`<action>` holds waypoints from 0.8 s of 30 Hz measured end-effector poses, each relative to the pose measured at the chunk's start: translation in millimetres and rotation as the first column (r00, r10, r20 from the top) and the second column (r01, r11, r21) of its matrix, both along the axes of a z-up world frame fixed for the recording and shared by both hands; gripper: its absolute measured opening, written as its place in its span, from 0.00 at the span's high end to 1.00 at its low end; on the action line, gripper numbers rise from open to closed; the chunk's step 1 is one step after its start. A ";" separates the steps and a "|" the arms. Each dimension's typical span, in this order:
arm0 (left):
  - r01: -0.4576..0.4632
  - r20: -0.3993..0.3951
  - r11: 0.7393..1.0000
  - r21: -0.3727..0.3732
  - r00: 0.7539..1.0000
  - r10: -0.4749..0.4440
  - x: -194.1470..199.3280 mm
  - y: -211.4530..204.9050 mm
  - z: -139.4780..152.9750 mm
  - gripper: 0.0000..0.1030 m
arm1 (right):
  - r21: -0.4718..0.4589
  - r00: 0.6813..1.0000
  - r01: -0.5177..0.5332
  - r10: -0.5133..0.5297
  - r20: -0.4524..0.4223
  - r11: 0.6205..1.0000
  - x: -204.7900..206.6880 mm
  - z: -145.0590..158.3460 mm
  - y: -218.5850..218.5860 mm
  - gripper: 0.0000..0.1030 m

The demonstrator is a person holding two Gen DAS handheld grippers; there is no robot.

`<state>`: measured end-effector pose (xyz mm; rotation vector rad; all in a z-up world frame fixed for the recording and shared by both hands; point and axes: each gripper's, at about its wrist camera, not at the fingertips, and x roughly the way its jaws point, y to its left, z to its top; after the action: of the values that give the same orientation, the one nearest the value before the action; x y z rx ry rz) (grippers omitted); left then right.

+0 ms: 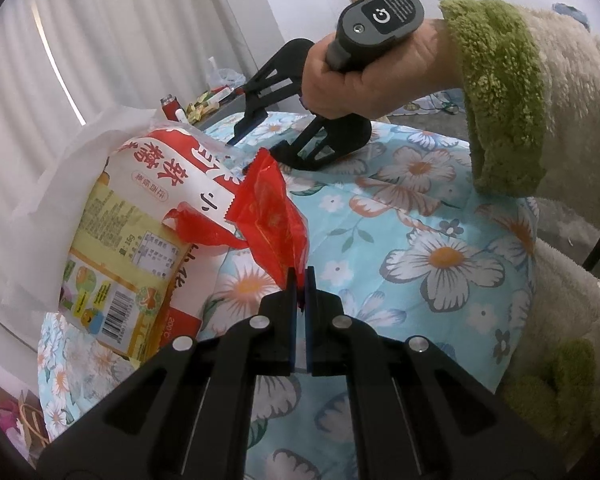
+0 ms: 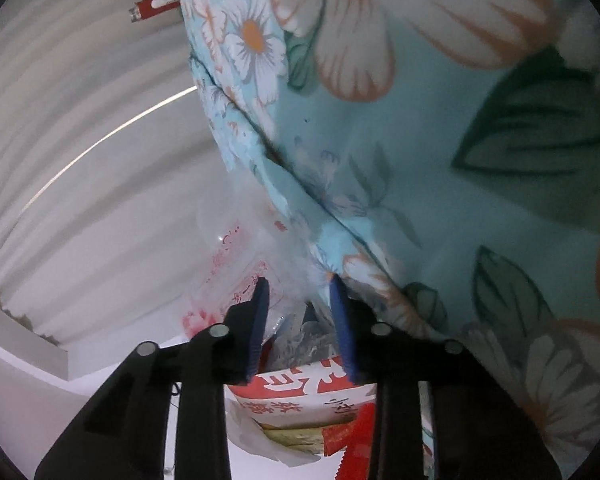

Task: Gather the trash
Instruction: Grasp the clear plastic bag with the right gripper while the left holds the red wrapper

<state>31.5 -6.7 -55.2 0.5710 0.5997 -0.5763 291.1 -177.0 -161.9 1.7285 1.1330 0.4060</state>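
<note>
The red wrapper (image 1: 270, 216) sits mid-frame in the left wrist view, pinched by the closed left gripper (image 1: 300, 280) above the floral cover (image 1: 420, 240). Beside it lies a snack bag (image 1: 140, 220). The right gripper (image 2: 298, 296) has narrowed around a clear plastic wrapper (image 2: 240, 264); whether it presses is unclear.

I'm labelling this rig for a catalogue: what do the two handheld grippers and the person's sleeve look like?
Both the left gripper and the right gripper are black linkage frames with silver rivets and blue-padded jaws. The right one has a dark grey handle with a round logo. The sleeve is cream fleece with a green cuff.
</note>
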 end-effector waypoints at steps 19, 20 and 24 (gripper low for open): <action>-0.002 0.064 1.000 0.015 0.998 0.001 3.4 -5.3 0.0 0.99 | 0.151 0.973 0.133 -0.158 0.168 0.980 -27.4 23.1 -33.9 0.95; -0.002 0.073 1.000 0.014 0.997 0.000 2.9 -5.8 1.4 0.99 | 0.152 0.969 0.144 -0.170 0.178 0.978 -30.9 26.0 -38.7 0.95; 0.002 0.096 1.000 0.006 0.995 -0.002 1.6 -8.5 6.8 0.99 | 0.160 0.957 0.174 -0.205 0.204 0.972 -42.3 31.8 -53.2 0.95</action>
<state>33.1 -15.2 -48.4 0.6017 0.5099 -0.5457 248.8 -230.2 -130.1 1.8448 0.7873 0.5529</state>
